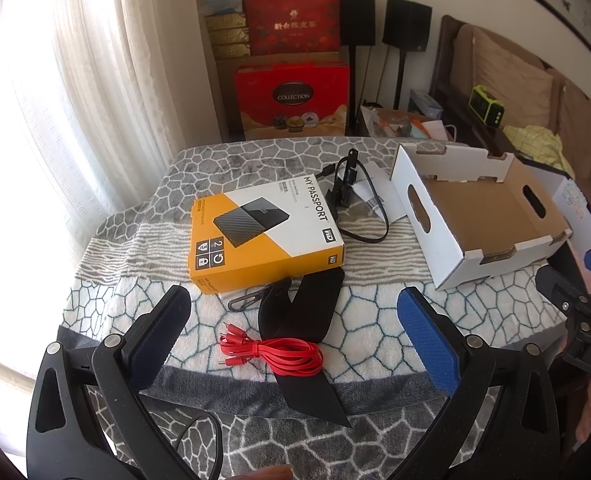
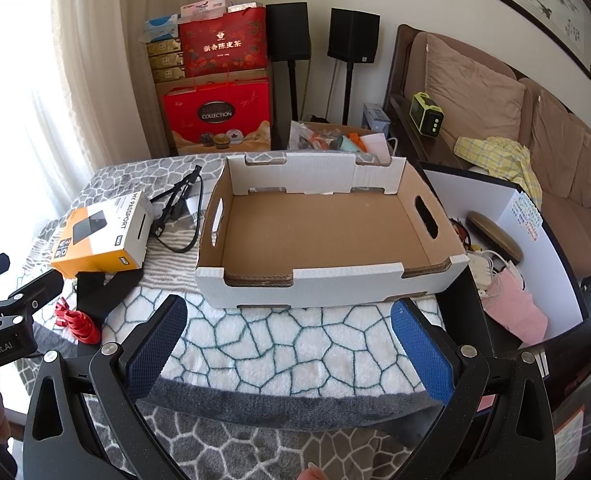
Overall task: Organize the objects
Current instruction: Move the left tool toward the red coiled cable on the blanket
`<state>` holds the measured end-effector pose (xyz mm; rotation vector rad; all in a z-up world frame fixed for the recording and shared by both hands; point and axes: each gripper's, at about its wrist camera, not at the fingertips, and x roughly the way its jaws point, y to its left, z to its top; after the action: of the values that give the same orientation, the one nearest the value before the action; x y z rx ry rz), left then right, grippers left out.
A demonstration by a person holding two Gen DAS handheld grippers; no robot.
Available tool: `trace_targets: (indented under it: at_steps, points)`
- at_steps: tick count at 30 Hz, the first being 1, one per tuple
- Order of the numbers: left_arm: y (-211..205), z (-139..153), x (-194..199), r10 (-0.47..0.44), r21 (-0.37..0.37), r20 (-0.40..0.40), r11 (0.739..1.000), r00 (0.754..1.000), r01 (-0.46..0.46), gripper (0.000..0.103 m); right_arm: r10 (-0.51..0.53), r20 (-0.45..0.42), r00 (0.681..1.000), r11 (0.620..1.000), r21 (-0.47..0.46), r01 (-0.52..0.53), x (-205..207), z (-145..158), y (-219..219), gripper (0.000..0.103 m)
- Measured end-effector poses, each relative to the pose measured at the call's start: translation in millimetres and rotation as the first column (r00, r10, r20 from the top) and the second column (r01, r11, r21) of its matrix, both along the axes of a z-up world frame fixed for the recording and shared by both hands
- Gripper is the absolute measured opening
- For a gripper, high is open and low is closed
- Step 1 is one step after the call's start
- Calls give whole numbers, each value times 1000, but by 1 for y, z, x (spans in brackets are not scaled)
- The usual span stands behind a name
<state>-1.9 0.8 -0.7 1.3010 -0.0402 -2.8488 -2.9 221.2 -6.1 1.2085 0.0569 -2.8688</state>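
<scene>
An orange and white hard-drive box lies on the patterned table cover. In front of it are a black strap and a coiled red cable. Behind it lies a tangle of black cables. An empty white cardboard tray stands to the right. My left gripper hovers open above the red cable and strap, touching nothing. My right gripper hangs open before the tray's front wall, empty.
The table is covered by a fleece cloth with a stone pattern. White papers lie under the black cables. Beyond the table are red gift boxes, two speakers on stands and a brown sofa. A white open bin stands at the right.
</scene>
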Motion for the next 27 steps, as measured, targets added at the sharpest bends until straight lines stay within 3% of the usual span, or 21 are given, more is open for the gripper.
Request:
trace_targets:
  at_steps: [20, 27]
  points:
    - [-9, -10, -4, -2, -20, 19, 1000, 1000, 2, 103, -60, -7, 998, 998, 4, 60, -11, 4, 29, 103]
    - [-32, -28, -11, -58, 61, 74, 997, 996, 53, 103, -96, 5, 995, 995, -10, 96, -33, 4, 63, 103]
